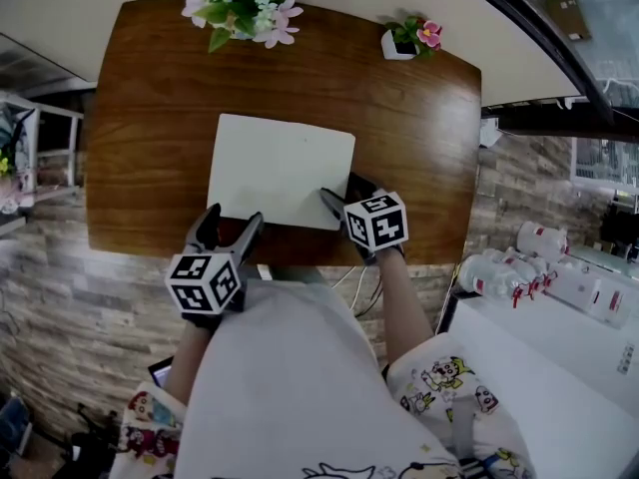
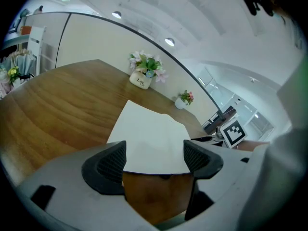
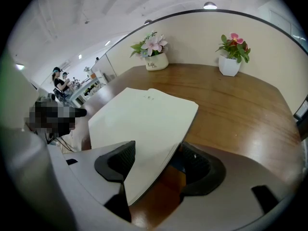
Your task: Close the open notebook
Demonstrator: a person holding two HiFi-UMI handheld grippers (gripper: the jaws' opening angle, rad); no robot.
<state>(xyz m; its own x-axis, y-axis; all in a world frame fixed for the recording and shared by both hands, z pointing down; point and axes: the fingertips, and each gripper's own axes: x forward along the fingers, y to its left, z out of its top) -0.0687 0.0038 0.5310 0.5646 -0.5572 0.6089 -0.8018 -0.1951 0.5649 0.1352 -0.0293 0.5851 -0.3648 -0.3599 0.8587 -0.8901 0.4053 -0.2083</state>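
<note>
A white notebook [image 1: 280,168] lies on the brown wooden table [image 1: 140,118], showing one blank pale face. My right gripper [image 1: 341,190] is at its near right corner. In the right gripper view the notebook's [image 3: 139,124] right edge passes between the jaws of my right gripper [image 3: 159,162], raised a little off the wood; the jaws stand well apart around it. My left gripper [image 1: 235,218] is open at the table's near edge, just short of the notebook's [image 2: 151,138] front edge, with only bare wood between the jaws of the left gripper [image 2: 155,160].
A large pot of pink and white flowers [image 1: 245,3] stands at the table's far edge, and a small white pot with a pink flower [image 1: 414,36] at the far right. A white counter with bottles [image 1: 529,267] is to the right of the table.
</note>
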